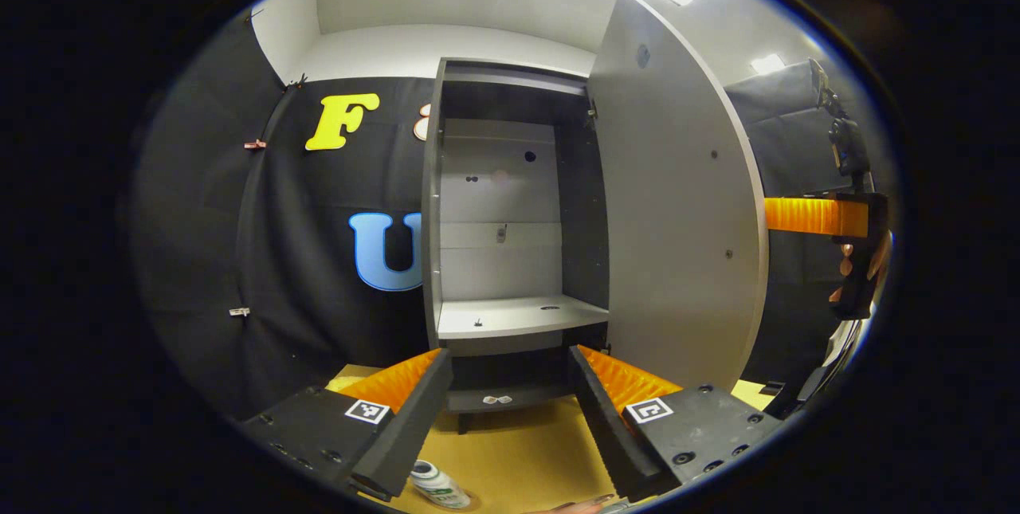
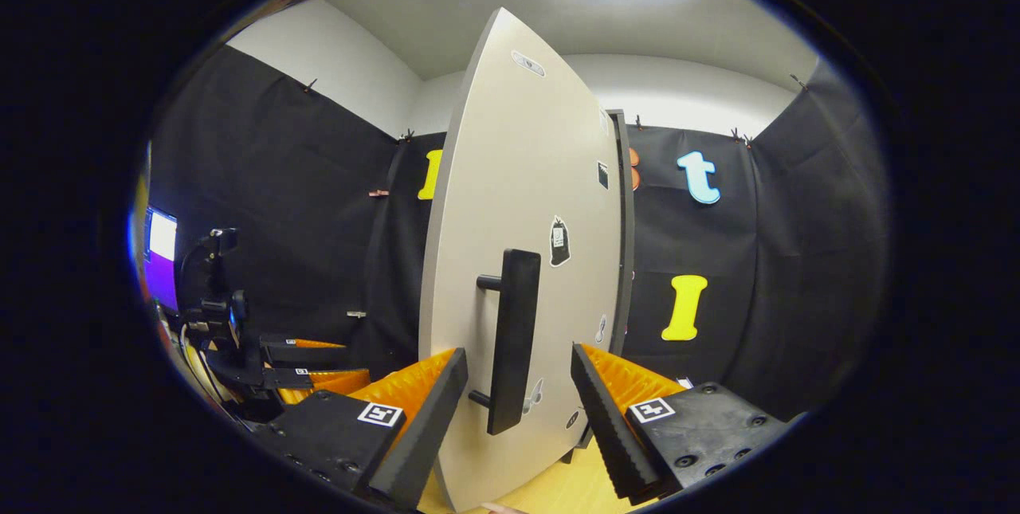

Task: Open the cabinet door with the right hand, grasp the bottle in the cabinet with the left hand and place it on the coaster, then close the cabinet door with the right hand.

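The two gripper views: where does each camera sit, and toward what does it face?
Left gripper view: rides on the left gripper, facing the open cabinet; its fingers spread, bottle below, right gripper far right.
Right gripper view: rides on the right gripper, facing the door's outer side; fingers either side of the handle, left gripper far left.
Shared: the door, each other's gripper.

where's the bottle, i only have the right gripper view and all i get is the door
Observer: The left gripper view has the bottle out of the cabinet, down on the yellow table.
Operator: is the left gripper holding it
Observer: No. The left gripper is open, and the bottle sits below its fingers, apart from them.
Operator: anything on the shelf
Observer: No bottle on the shelf, just bare board with small marks.
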Demonstrator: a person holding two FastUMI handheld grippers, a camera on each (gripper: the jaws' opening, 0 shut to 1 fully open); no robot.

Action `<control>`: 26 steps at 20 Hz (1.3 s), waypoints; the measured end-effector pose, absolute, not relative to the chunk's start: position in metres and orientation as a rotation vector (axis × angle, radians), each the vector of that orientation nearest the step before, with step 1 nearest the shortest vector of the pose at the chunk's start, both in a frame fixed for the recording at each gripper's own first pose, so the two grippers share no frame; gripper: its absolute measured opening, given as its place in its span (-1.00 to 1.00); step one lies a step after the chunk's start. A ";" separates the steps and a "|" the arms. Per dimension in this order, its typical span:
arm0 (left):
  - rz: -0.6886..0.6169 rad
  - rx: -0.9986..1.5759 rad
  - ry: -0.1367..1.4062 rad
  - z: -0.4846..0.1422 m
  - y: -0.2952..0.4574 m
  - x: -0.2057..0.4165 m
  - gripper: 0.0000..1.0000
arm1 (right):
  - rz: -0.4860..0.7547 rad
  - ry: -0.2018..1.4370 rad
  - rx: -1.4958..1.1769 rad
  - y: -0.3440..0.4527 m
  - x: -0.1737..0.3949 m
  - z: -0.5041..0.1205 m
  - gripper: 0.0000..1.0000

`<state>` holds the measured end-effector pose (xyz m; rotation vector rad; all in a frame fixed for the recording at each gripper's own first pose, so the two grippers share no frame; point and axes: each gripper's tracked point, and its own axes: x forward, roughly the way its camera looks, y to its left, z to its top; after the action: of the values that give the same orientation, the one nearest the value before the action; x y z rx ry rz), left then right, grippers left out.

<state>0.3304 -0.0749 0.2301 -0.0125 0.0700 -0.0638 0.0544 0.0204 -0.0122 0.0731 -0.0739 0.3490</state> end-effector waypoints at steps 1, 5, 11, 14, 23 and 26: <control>-0.074 -0.015 0.069 0.228 -0.064 0.330 0.84 | 0.330 -0.078 0.073 0.028 0.056 -0.013 0.75; -0.095 -0.009 0.073 0.223 -0.024 0.332 0.79 | 0.252 -0.093 0.040 0.053 0.062 -0.012 0.84; -0.119 -0.013 0.072 0.218 0.007 0.335 0.80 | 0.219 -0.087 0.033 0.078 0.072 -0.018 0.75; -0.099 -0.021 0.076 0.217 0.016 0.336 0.79 | 0.252 -0.081 0.031 0.095 0.081 -0.018 0.75; 0.037 -0.027 0.076 0.222 0.028 0.338 0.79 | 0.418 -0.026 -0.003 0.118 0.098 -0.038 0.92; 0.065 -0.020 0.071 0.226 0.021 0.339 0.84 | 0.440 -0.006 0.041 0.117 0.101 -0.040 0.92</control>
<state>0.3388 0.0212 0.2259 -0.0204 0.0709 0.0651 0.1007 0.1169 -0.0402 0.0412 -0.0064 0.4395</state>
